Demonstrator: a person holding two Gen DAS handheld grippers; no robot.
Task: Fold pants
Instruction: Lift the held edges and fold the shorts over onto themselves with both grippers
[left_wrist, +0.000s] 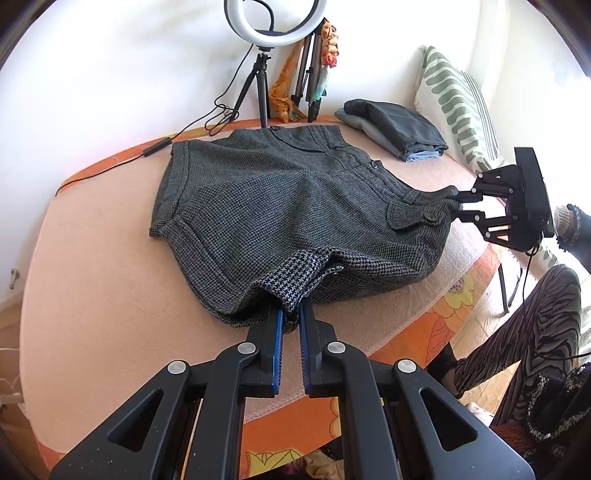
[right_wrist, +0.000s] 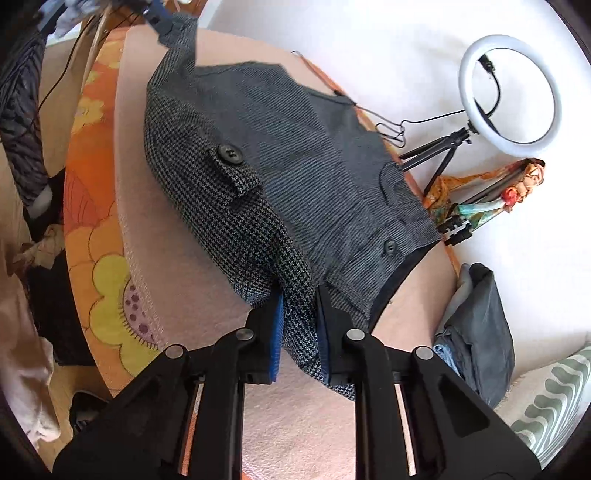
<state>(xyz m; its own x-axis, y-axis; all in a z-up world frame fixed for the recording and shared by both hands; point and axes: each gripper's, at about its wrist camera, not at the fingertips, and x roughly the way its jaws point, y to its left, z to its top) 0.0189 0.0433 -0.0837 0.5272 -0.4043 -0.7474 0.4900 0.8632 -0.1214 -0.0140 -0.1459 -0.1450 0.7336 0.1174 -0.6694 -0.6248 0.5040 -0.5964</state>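
Grey houndstooth shorts (left_wrist: 280, 195) lie spread on a pink towel (left_wrist: 92, 280), waistband toward the far wall. My left gripper (left_wrist: 291, 312) is shut on the near hem of a leg, the cloth pinched between its blue pads. In the left wrist view my right gripper (left_wrist: 456, 203) grips the waistband corner at the right, beside a buttoned pocket flap (left_wrist: 410, 218). The right wrist view shows the same shorts (right_wrist: 280, 155) running away from it, with my right gripper (right_wrist: 300, 295) shut on a bunch of the houndstooth cloth. The left gripper (right_wrist: 160, 16) shows at the top left edge of that view.
A folded pile of dark clothes (left_wrist: 395, 127) lies at the far right of the table, by a green-patterned cushion (left_wrist: 458, 99). A ring light on a tripod (left_wrist: 269, 33) and its cable (left_wrist: 155, 147) stand at the back. A person's patterned trouser leg (left_wrist: 524, 332) is at the right.
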